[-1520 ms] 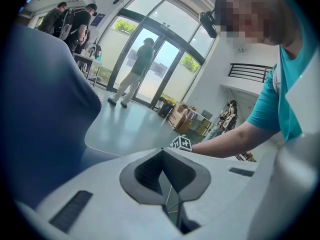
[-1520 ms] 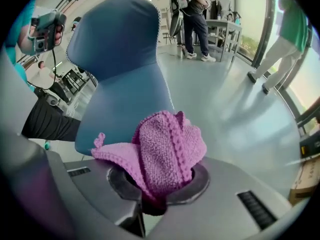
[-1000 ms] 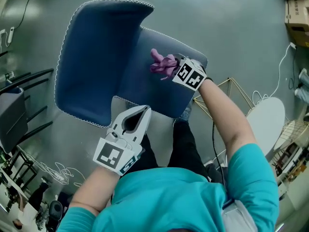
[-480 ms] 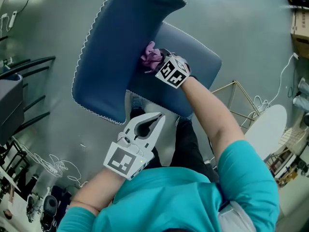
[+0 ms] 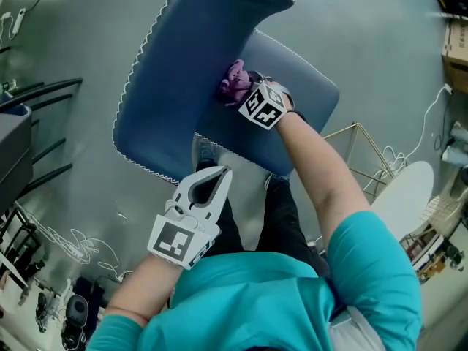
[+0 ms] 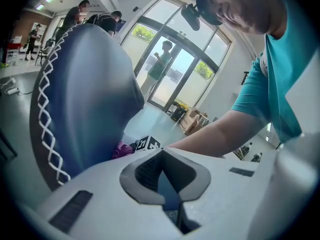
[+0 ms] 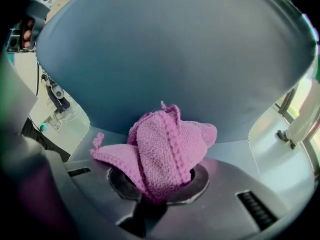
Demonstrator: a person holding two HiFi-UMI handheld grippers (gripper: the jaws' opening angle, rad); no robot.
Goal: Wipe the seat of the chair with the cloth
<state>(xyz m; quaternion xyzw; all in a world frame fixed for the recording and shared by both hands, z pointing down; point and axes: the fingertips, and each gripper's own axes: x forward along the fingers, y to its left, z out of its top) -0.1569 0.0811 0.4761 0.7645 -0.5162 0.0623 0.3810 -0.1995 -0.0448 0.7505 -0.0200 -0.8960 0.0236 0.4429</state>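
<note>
The blue chair has its backrest (image 5: pixel 183 72) at the upper left and its seat (image 5: pixel 300 86) to the right. A pink knitted cloth (image 5: pixel 235 81) is bunched where the seat meets the backrest. My right gripper (image 5: pixel 246 91) is shut on that cloth (image 7: pixel 167 141), pressing it against the seat near the backrest (image 7: pixel 170 49). My left gripper (image 5: pixel 212 175) hangs shut and empty off the seat's front edge, above the floor. In the left gripper view the backrest (image 6: pixel 85 99) fills the left, with the cloth (image 6: pixel 121 149) low beside it.
Black chair frames (image 5: pixel 33 145) stand at the left, with loose white cables (image 5: pixel 73 243) on the grey floor. A gold wire frame (image 5: pixel 358 141) and a white round object (image 5: pixel 402 189) sit at the right. A cardboard box (image 5: pixel 457 42) is at the far right edge.
My right gripper has carried the cloth from the middle of the seat across to the foot of the backrest. The left gripper stayed shut and drifted a little to the left.
</note>
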